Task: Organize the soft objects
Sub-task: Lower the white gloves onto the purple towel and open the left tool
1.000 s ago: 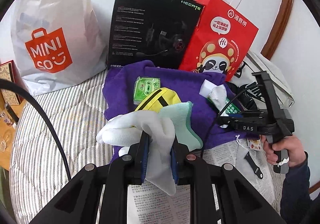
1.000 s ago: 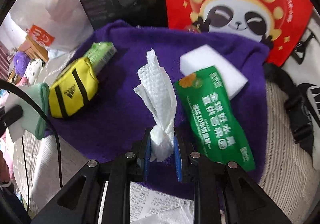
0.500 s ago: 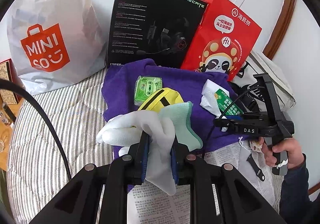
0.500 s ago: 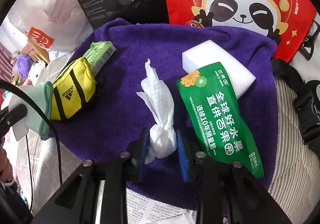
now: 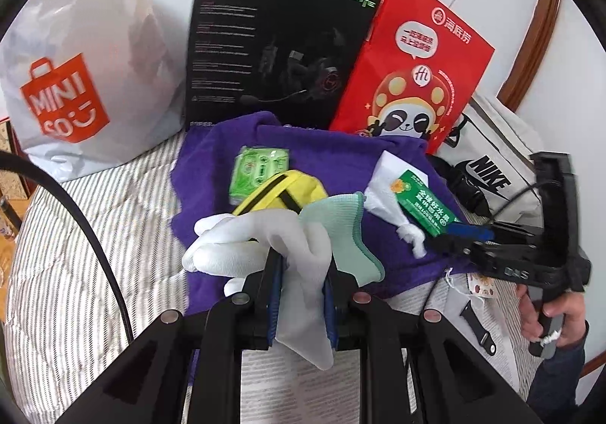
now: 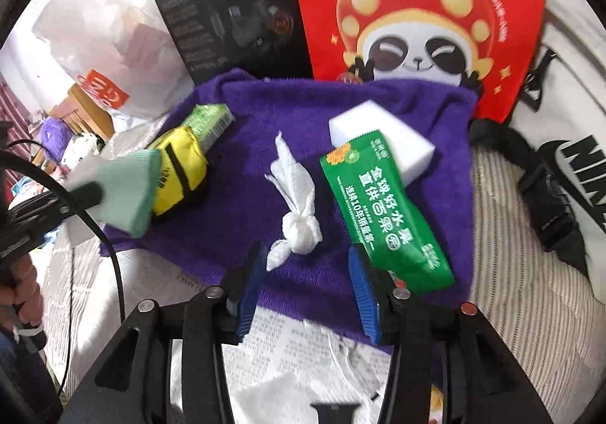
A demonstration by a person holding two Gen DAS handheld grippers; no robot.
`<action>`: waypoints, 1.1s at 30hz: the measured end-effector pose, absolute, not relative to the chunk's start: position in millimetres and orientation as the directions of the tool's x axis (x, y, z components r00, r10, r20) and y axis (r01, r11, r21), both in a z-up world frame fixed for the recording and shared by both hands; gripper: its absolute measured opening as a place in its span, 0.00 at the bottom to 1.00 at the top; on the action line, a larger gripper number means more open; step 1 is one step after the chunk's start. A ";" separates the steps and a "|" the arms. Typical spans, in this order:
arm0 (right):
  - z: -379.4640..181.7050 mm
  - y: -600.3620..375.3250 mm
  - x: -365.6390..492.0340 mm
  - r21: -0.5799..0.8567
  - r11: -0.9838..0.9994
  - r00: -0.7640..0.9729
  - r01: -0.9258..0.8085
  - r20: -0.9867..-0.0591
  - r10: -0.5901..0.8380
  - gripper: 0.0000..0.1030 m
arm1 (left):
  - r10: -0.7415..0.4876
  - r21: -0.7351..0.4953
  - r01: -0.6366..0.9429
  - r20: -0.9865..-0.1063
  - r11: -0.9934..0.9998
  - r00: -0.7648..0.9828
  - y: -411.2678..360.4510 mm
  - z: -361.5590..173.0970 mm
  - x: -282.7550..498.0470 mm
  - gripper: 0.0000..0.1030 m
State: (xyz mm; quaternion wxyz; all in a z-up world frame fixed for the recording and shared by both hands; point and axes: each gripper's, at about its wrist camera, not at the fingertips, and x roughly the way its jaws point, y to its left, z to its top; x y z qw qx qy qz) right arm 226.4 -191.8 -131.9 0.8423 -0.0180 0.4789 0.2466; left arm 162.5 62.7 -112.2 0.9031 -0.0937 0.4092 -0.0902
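A purple towel (image 6: pixel 246 158) (image 5: pixel 325 151) is spread on the striped bed. On it lie a knotted white cloth (image 6: pixel 297 204) (image 5: pixel 394 212), a green snack packet (image 6: pixel 382 212) (image 5: pixel 424 208), a white sponge block (image 6: pixel 382 136), a yellow pouch (image 6: pixel 178 174) (image 5: pixel 280 193) and a green tissue pack (image 6: pixel 208 121) (image 5: pixel 259 170). My left gripper (image 5: pixel 301 291) is shut on a white glove with a mint cuff (image 5: pixel 265 246) (image 6: pixel 125 193), held above the towel's near edge. My right gripper (image 6: pixel 303 283) hangs just short of the knotted cloth, its jaws opening, and the pads do not touch it.
A white MINISO bag (image 5: pixel 75 83), a black headset box (image 5: pixel 276 45) and a red panda paper bag (image 5: pixel 413 75) stand along the wall behind the towel. A white Nike bag (image 5: pixel 492 166) with black straps lies to the right. Newspaper (image 6: pixel 303 348) covers the bed in front.
My right gripper opened and let go of the knotted white cloth, which now lies flat on the towel. It then drew back a little. The left gripper still holds the glove.
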 end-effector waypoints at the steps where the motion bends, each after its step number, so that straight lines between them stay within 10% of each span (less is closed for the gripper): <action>1: -129.2 -194.6 223.3 0.206 0.877 0.427 -0.434 -0.810 0.402 0.48 | -0.239 -0.238 0.090 -0.727 0.967 0.644 57.9 -113.2 165.6 0.18; 33: -115.5 -253.0 150.7 0.254 0.894 0.488 -0.369 -0.766 0.419 0.50 | -0.160 -0.034 0.229 -0.813 0.973 0.560 -33.8 -164.0 216.1 0.33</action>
